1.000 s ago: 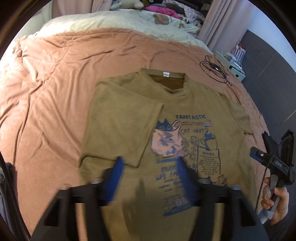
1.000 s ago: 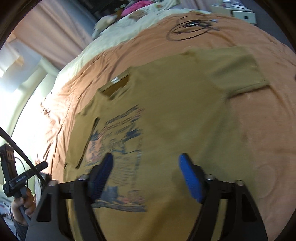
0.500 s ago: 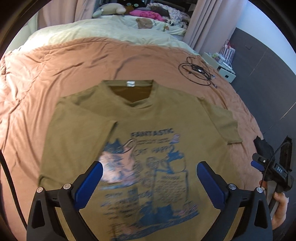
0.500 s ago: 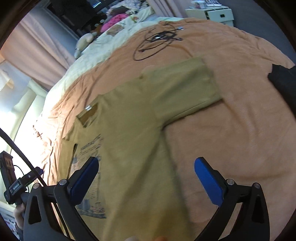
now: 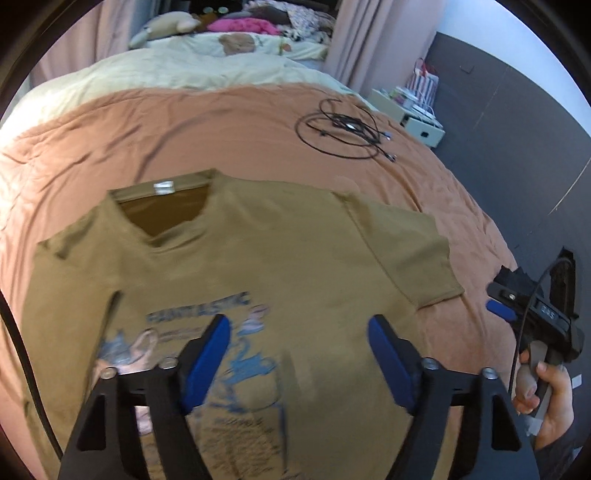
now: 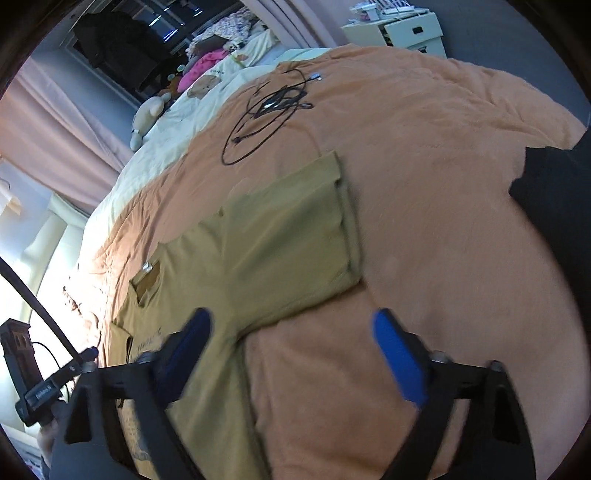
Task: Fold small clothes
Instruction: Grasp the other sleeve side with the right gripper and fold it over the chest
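Note:
An olive-tan T-shirt [image 5: 295, 266] with a blue print lies flat, front up, on an orange-pink bedspread [image 5: 184, 129]. Its left sleeve is folded in over the body; its right sleeve [image 5: 413, 251] lies spread out. My left gripper [image 5: 299, 350] is open and empty above the chest print. My right gripper [image 6: 291, 339] is open and empty, hovering just below the right sleeve [image 6: 295, 236], over the shirt's side edge. In the left wrist view the right gripper [image 5: 532, 314] shows at the right edge, held in a hand.
A coiled black cable [image 5: 343, 129] lies on the bedspread beyond the shirt. A dark cloth [image 6: 554, 192] lies at the bed's right edge. Pillows and soft toys [image 5: 166, 29] sit at the head of the bed. A white drawer unit [image 5: 410, 114] stands beside the bed.
Both grippers have swung right across the shirt. The left now faces the chest and right sleeve; the right now hovers near the right sleeve. Both stayed open.

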The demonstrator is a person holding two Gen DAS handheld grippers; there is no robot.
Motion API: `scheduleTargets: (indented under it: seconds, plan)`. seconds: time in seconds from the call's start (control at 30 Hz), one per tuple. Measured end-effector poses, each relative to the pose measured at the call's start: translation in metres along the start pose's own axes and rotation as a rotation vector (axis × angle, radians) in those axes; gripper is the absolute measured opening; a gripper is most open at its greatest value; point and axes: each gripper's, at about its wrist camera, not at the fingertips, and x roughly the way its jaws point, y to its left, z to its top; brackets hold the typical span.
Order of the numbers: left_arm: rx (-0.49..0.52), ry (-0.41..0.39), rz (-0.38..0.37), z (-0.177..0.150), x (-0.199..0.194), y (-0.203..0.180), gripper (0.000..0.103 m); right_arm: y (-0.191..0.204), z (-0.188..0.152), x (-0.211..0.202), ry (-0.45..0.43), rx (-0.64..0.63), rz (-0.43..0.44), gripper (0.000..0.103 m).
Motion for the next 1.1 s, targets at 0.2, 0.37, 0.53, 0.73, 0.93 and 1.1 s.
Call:
scheduleTargets:
  seconds: [0.2,0.37,0.53,0.73,0.93,1.1]
  plan:
    - [0.015,0.053,-0.023,0.016,0.045,-0.022,0.048,-0.016,0.029,0.028,0.018,0.009,-0.007,0.06]
    - [0.037,0.09,-0.042,0.027,0.083,-0.041,0.033,-0.021,0.05,0.055,0.036,0.02,-0.01,0.058]
    - [0.049,0.116,-0.065,0.035,0.114,-0.056,0.019,-0.025,0.072,0.084,0.052,0.031,-0.005,0.058]
    - [0.072,0.136,-0.096,0.04,0.143,-0.077,0.014,-0.026,0.085,0.105,0.08,0.038,0.042,0.036]
    - [0.07,0.184,-0.116,0.035,0.168,-0.087,0.008,-0.02,0.096,0.102,0.085,0.004,0.071,0.002]
    - [0.038,0.186,-0.137,0.036,0.163,-0.082,0.008,0.01,0.097,0.08,0.06,-0.078,0.086,0.002]
